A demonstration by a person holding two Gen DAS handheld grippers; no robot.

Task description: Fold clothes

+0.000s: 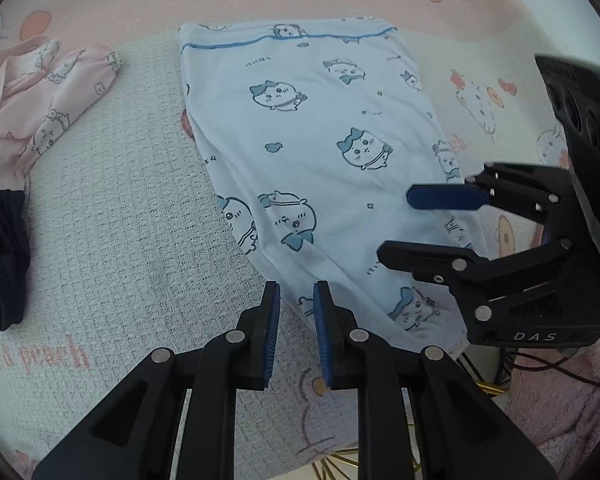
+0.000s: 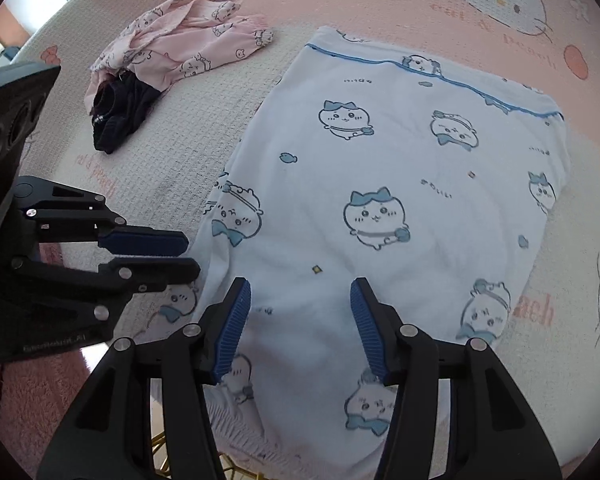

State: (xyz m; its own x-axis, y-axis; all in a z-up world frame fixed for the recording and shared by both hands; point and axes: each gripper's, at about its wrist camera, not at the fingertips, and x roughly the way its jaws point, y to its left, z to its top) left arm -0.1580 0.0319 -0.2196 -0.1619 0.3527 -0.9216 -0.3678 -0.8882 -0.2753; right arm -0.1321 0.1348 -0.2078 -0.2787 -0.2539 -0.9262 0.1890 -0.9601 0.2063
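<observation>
Blue garment (image 2: pixel 380 184) lies folded flat; both grippers, left (image 1: pixel 296 292) and right (image 2: pixel 300 292), hover empty, jaws apart; pink clothes (image 2: pixel 180 44) await.

- Left wrist view looks steeply down, close over the light-blue garment (image 1: pixel 320 152), from its left edge.
- Right wrist view looks steeply down, close above it.
- Both share the garment and pink clothes (image 2: pixel 180 40).
</observation>
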